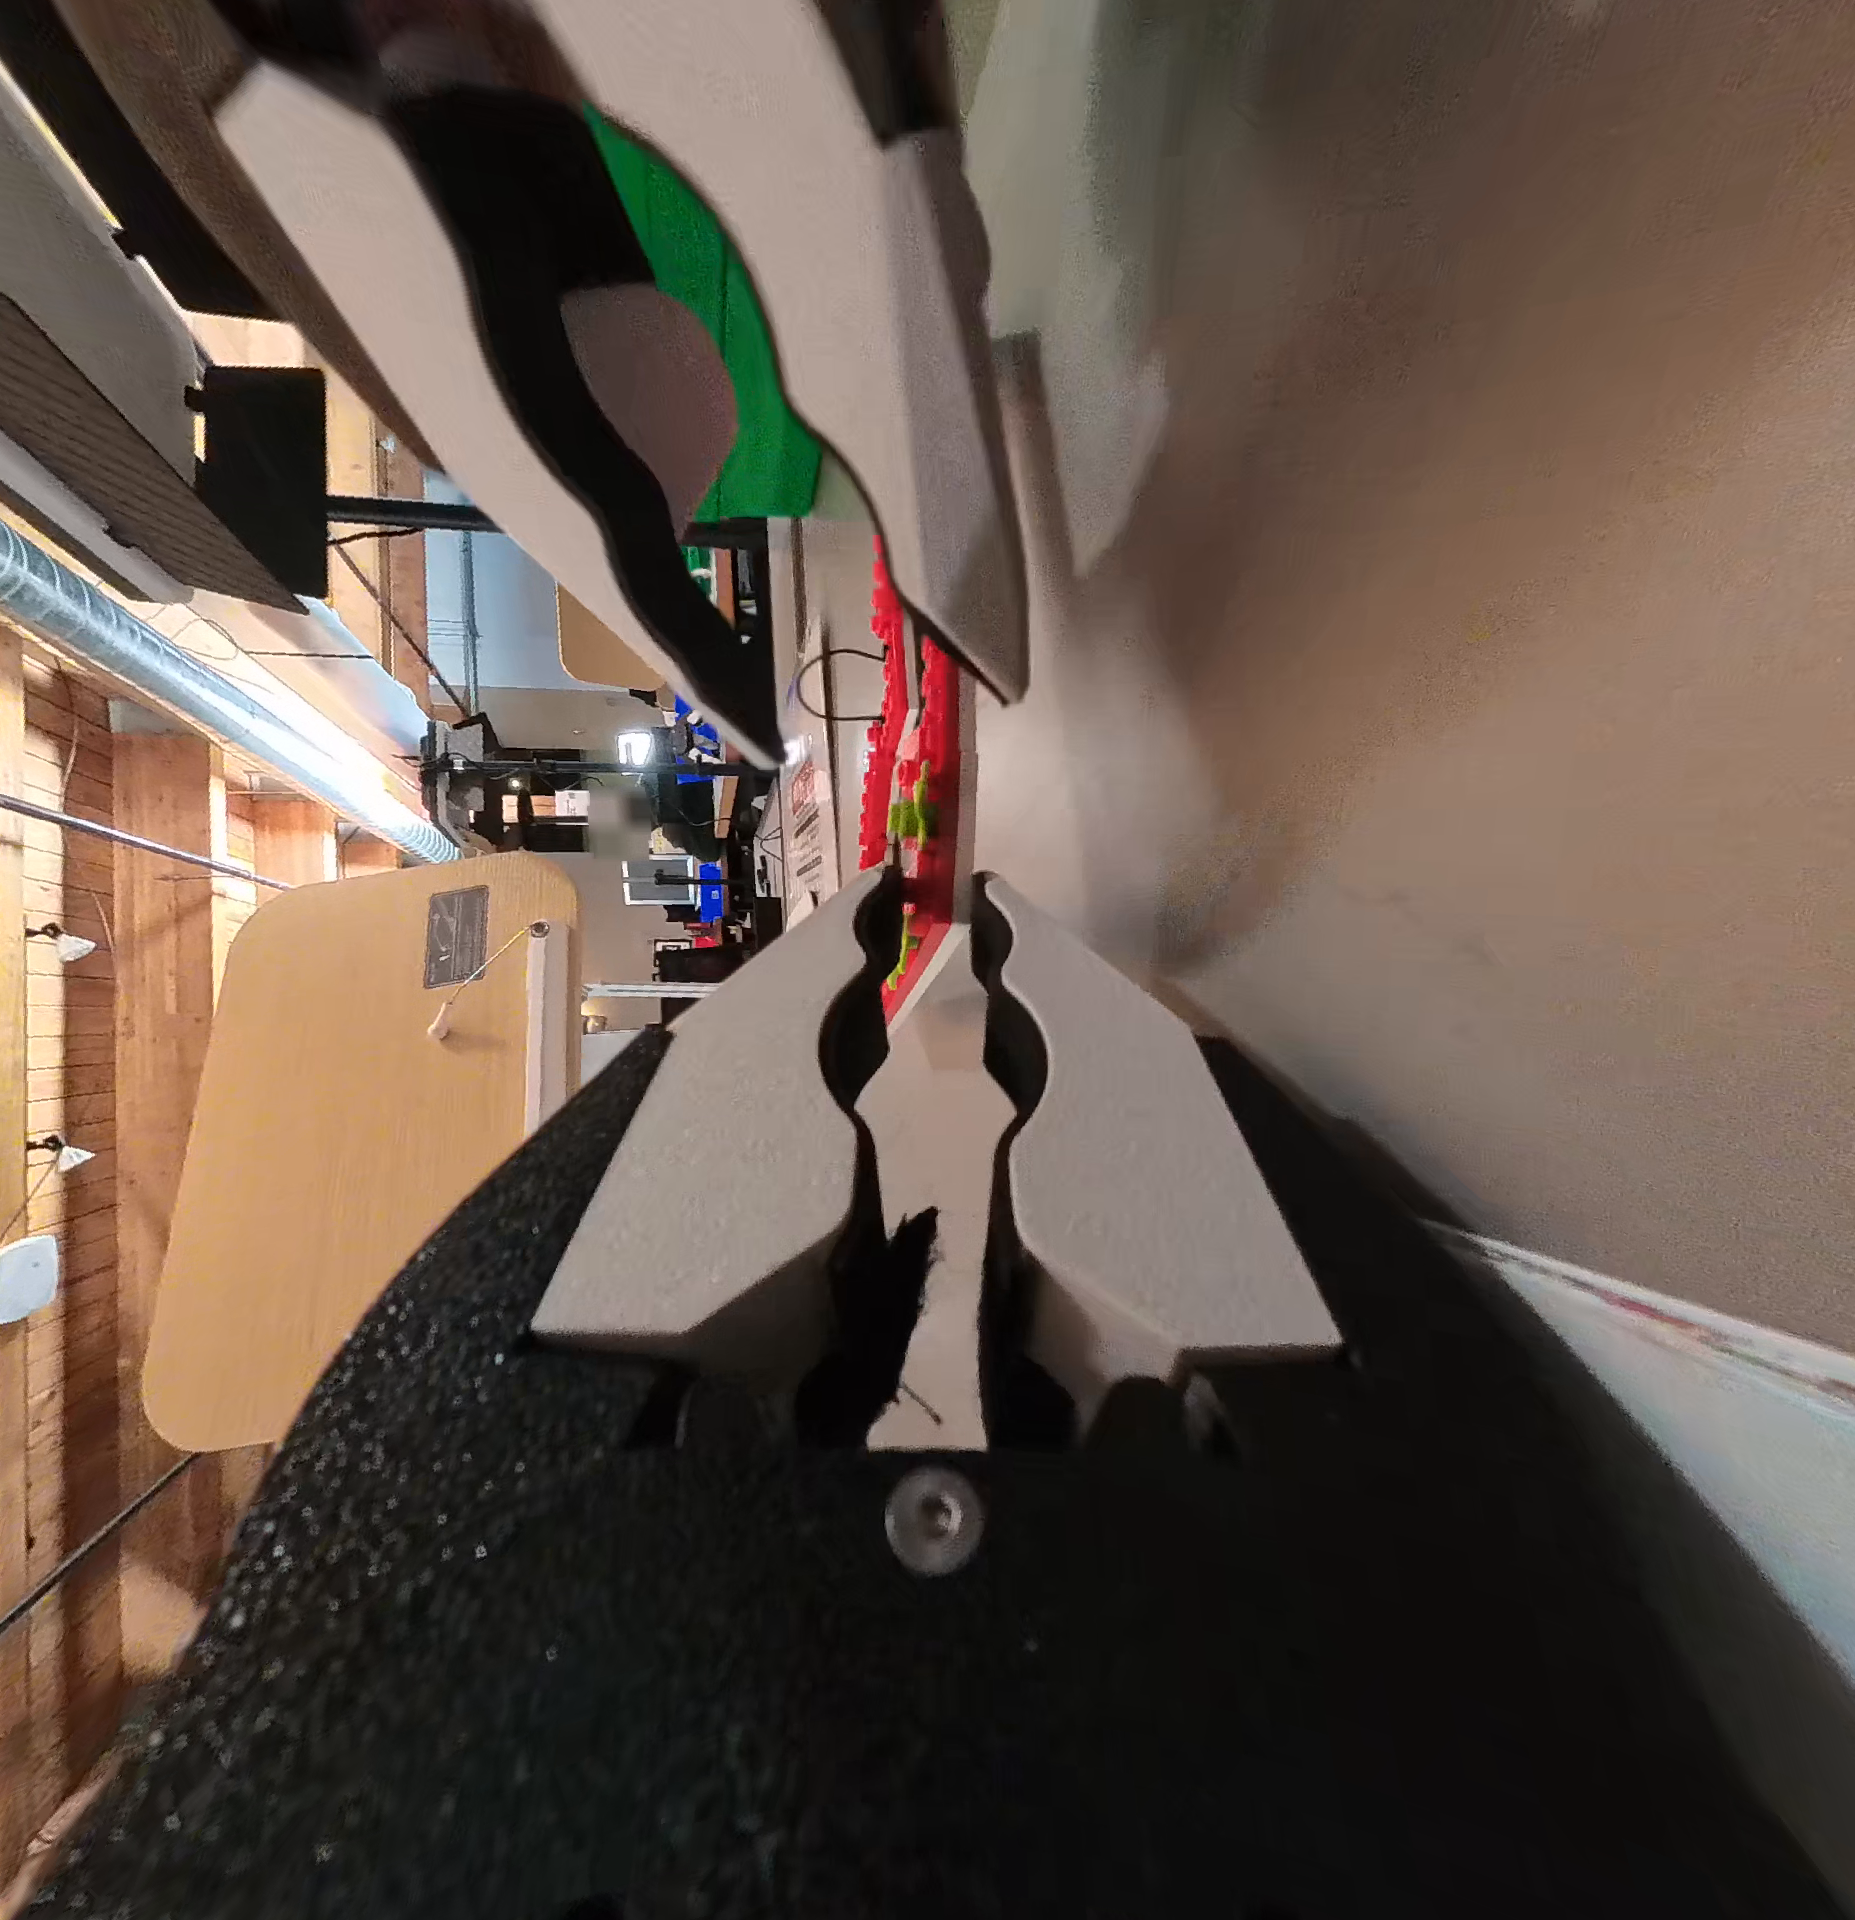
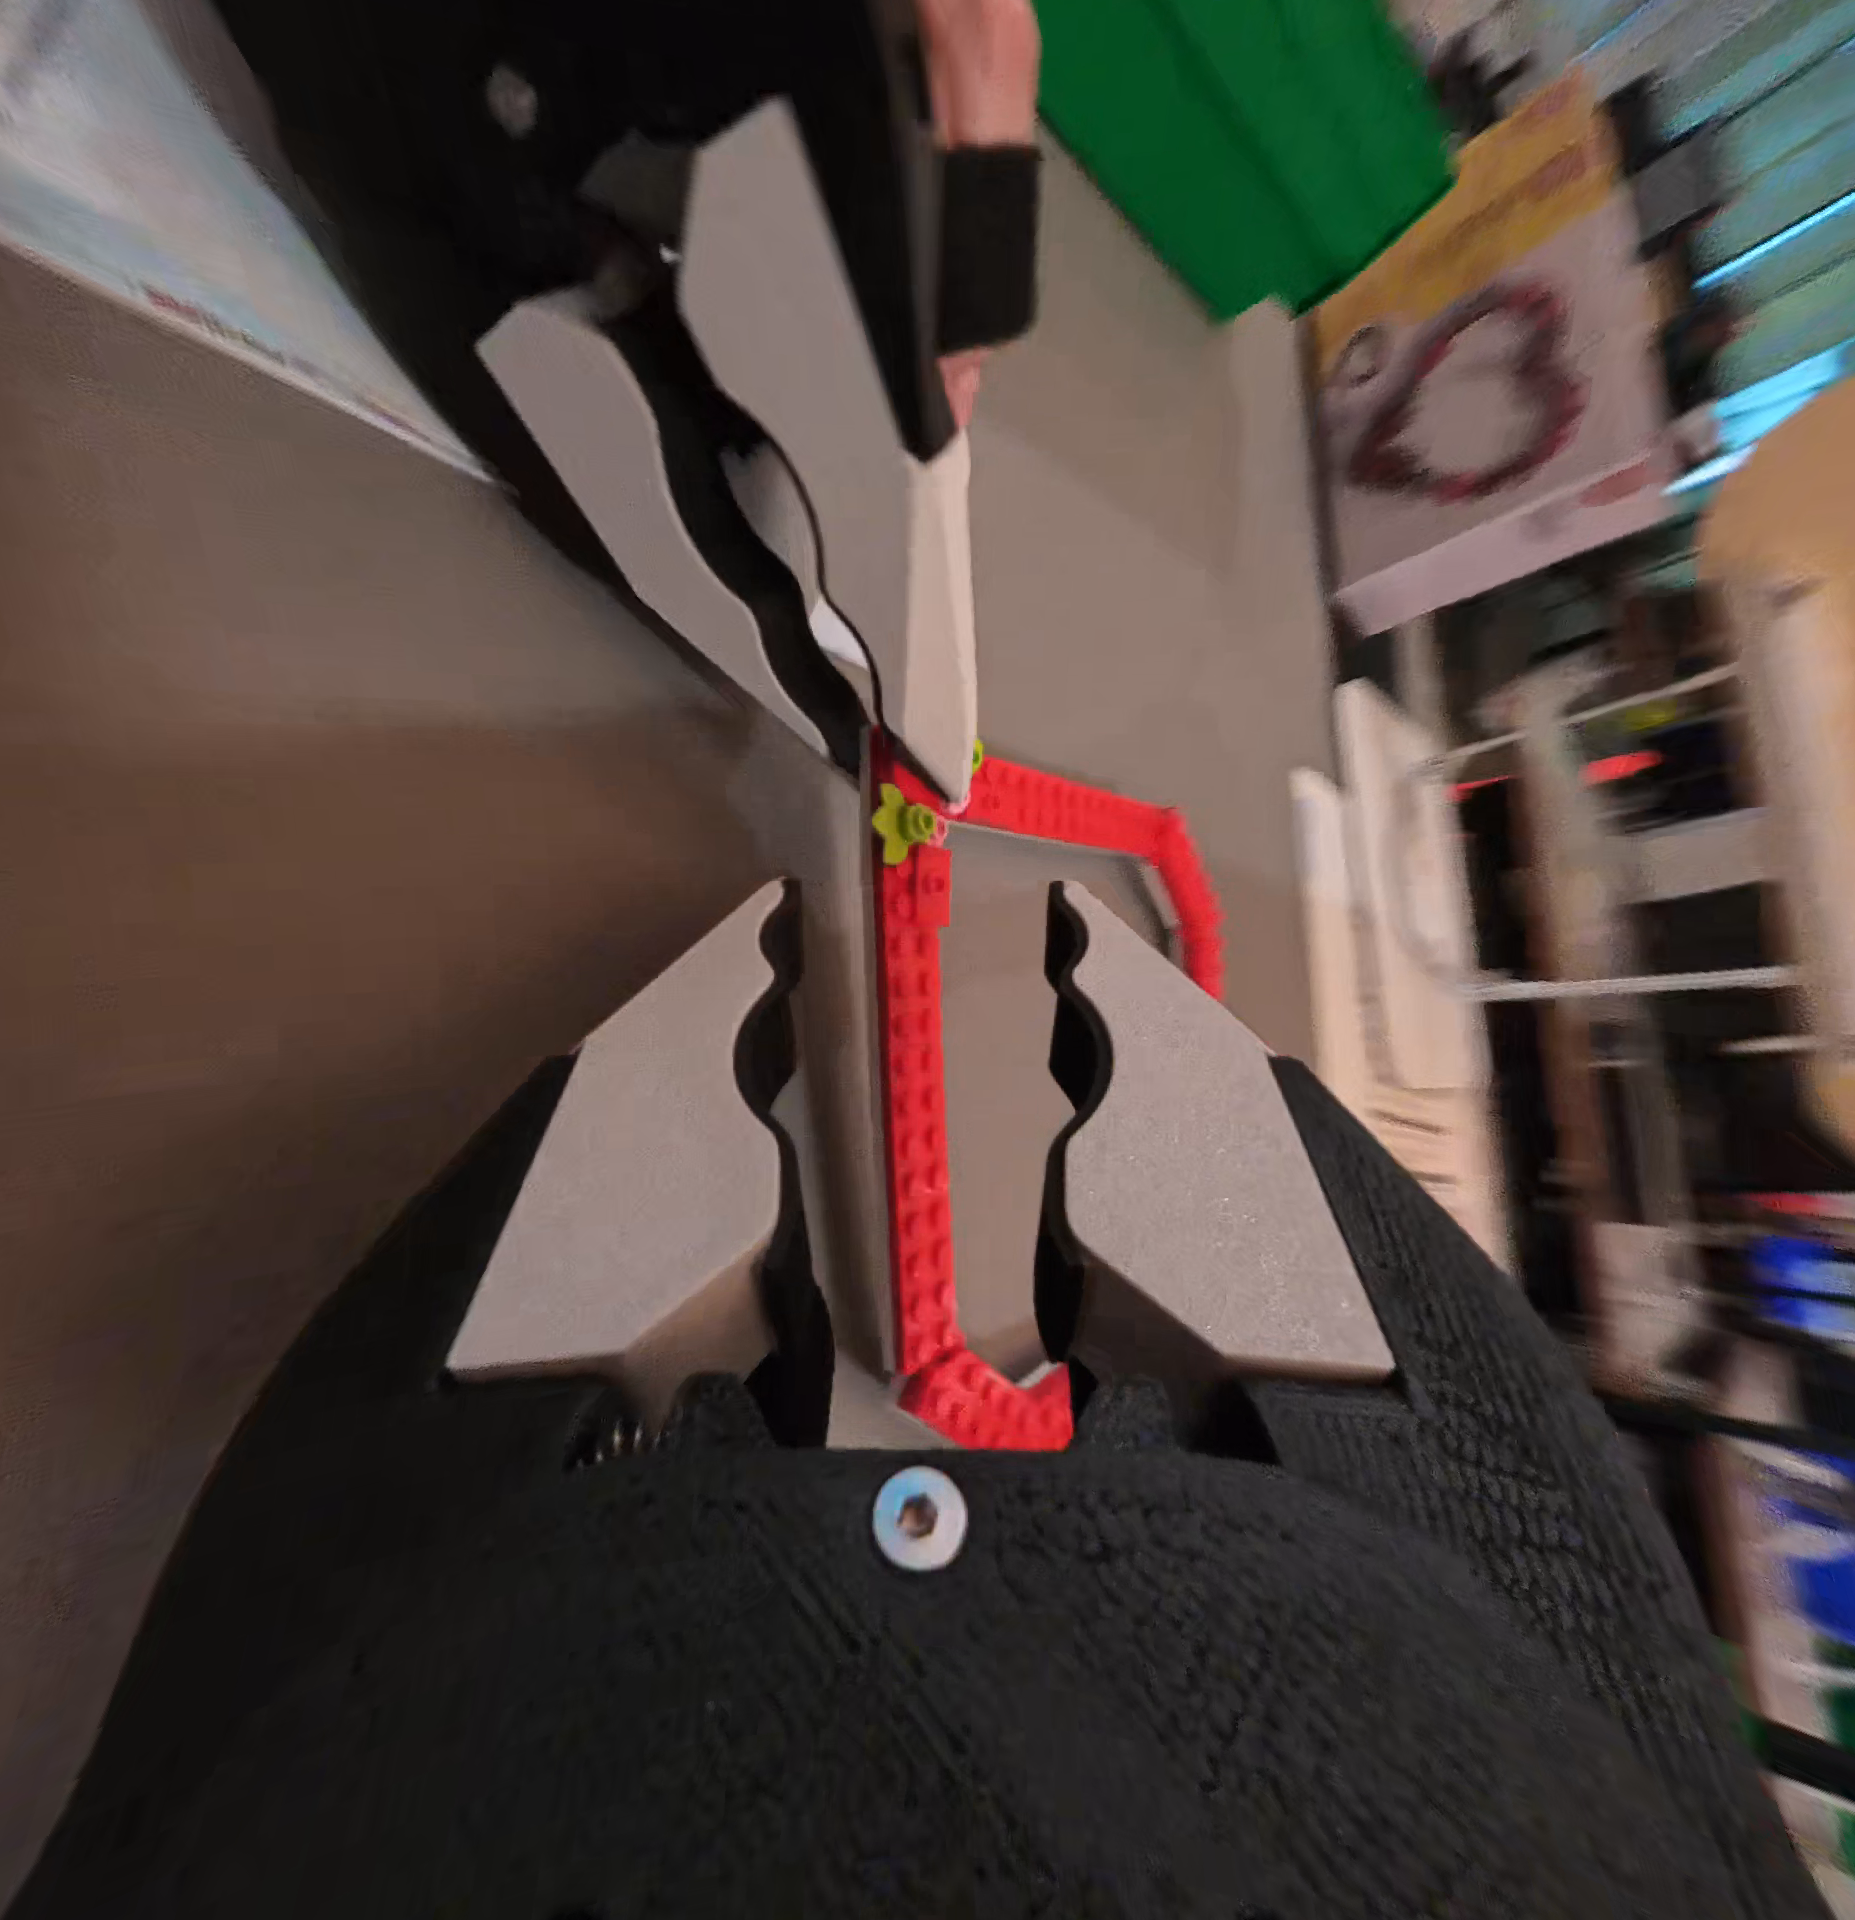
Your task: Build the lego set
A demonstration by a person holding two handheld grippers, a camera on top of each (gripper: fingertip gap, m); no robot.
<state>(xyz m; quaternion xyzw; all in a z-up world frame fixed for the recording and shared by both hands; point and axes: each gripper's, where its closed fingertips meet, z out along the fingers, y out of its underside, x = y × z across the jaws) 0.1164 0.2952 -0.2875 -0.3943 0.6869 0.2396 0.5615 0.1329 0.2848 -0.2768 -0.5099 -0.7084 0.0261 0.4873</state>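
The red lego frame (image 2: 912,1091), a ring of studded plates, is the landmark. In the right wrist view one straight side of it runs lengthwise between the right gripper (image 2: 918,904) fingers, which are spread and clear of it on both sides. At that side's far end sits a lime green flower piece (image 2: 900,823). There the left gripper (image 2: 938,769) reaches in from beyond the frame, its fingertips nearly together at the frame's corner; whether they pinch it I cannot tell. In the left wrist view the frame (image 1: 918,727) is edge-on on the grey table (image 1: 1474,727), passing between the left gripper's (image 1: 931,883) narrowly parted tips. Only the right view shows a printed box (image 2: 1494,416) beyond the frame; its writing is blurred.
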